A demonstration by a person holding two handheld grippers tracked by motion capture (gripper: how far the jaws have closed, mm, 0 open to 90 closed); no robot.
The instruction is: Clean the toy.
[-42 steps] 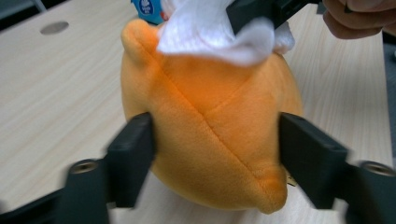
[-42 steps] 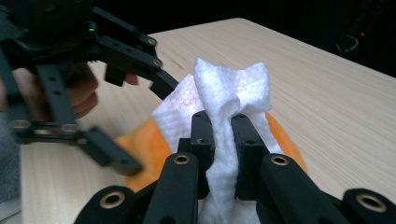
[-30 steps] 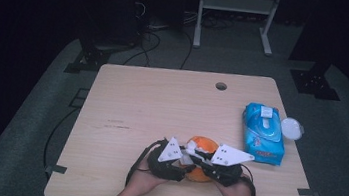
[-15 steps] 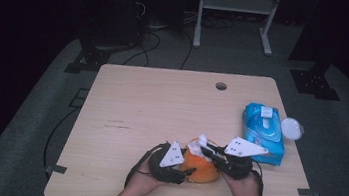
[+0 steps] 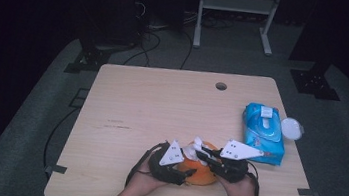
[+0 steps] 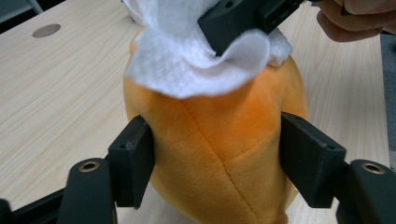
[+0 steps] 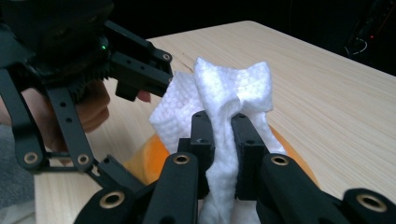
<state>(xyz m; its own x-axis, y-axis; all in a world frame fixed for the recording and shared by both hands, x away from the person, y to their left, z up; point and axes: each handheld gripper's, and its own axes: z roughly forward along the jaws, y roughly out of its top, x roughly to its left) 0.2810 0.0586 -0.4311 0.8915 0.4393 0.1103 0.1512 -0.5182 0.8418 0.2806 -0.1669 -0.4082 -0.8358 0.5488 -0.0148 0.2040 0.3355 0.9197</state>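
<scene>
I count one round orange plush toy point(image 5: 199, 170) at the lower middle of the high view, sitting on the pale wooden surface point(image 5: 161, 106). My left gripper point(image 6: 219, 163) clamps it, one black jaw pressed into each flank. I see one white crumpled paper wipe point(image 7: 229, 98); my right gripper point(image 7: 223, 135) has its jaws nearly closed on it, pinching it upright over the top of the toy. At right in the high view lies one blue soft pack of wipes point(image 5: 263, 133) with one round white lid point(image 5: 291, 128) just beside it. The toy's underside is cut off at the bottom of the left gripper view. The printing on the pack is too small to read.
</scene>
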